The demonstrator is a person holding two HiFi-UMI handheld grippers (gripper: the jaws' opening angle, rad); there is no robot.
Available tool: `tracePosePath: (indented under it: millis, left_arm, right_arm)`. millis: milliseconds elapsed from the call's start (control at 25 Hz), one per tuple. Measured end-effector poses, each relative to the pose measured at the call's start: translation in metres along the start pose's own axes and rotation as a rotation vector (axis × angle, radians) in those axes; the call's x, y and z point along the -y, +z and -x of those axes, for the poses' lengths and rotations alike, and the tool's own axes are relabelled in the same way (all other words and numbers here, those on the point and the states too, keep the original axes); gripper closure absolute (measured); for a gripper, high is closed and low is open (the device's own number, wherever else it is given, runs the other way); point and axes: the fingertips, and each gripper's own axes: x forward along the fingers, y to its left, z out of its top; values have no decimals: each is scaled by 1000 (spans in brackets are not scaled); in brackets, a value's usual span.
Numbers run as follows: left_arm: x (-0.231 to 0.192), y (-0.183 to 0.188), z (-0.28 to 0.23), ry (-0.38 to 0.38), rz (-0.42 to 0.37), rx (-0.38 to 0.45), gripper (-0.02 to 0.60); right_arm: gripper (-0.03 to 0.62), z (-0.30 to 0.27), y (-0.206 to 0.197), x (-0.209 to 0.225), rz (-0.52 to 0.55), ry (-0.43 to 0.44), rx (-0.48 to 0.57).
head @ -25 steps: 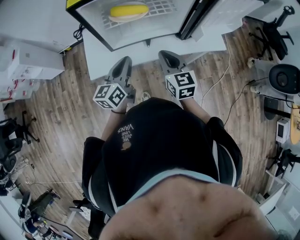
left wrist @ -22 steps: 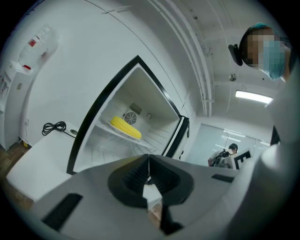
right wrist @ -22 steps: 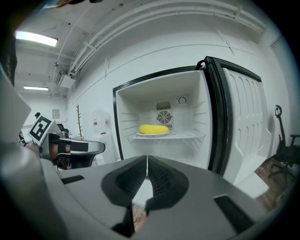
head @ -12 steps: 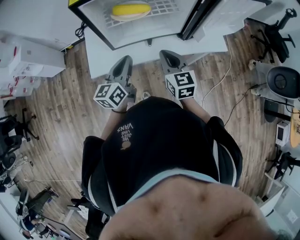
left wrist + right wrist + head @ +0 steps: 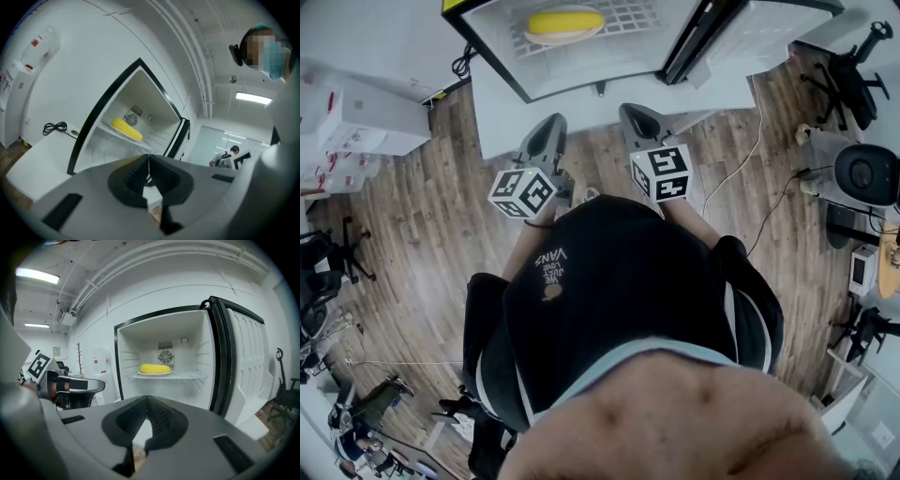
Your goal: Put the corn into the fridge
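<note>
A yellow corn cob lies on a white plate on the wire shelf inside the open white fridge. The fridge door stands swung open at the right. My left gripper and my right gripper are held side by side in front of the fridge, a short way back from it. Both are shut with nothing between the jaws. From the right gripper view the left gripper shows at the left.
The fridge stands on a low white cabinet over a wooden floor. A black cable lies on the cabinet top at the left. Office chairs and equipment stand at the right; white boxes at the left.
</note>
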Motion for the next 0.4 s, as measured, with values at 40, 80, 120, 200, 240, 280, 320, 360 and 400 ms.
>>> tracePosePath:
  millis: [40,80,120,200,240,280,320,360,400]
  left_arm:
    - [0,0,0,0,2,0,563]
    - [-1,-1,0,-1,5,-1,563]
    - [-1,-1,1,-1,7,-1,563]
    - [-2,-1,1,-3,12,0,563]
    - [-3,-1,1,-4,15,1,563]
    - [-3,0,2,-5,17,2,563]
    - [-4,0,2,-6,19,2,563]
    - [-4,0,2,-7,21,1,563]
    - [-4,0,3,-8,22,1,563]
  right_arm:
    - [582,-1,0,-1,0,1,0]
    - [582,-1,0,-1,0,2,-1]
    - [582,-2,0,-2,1,2,-1]
    - [582,-2,0,-3,1,2,-1]
    - [582,-3,1,-4,1,1,-1]
    - [582,-3,1,-4,1,0,-1]
    - [582,-3,0,-5,0,-1,-1]
    - [582,-4,0,-5,-1,-2,-1]
    - [582,-4,0,-6,-2,-3,-2]
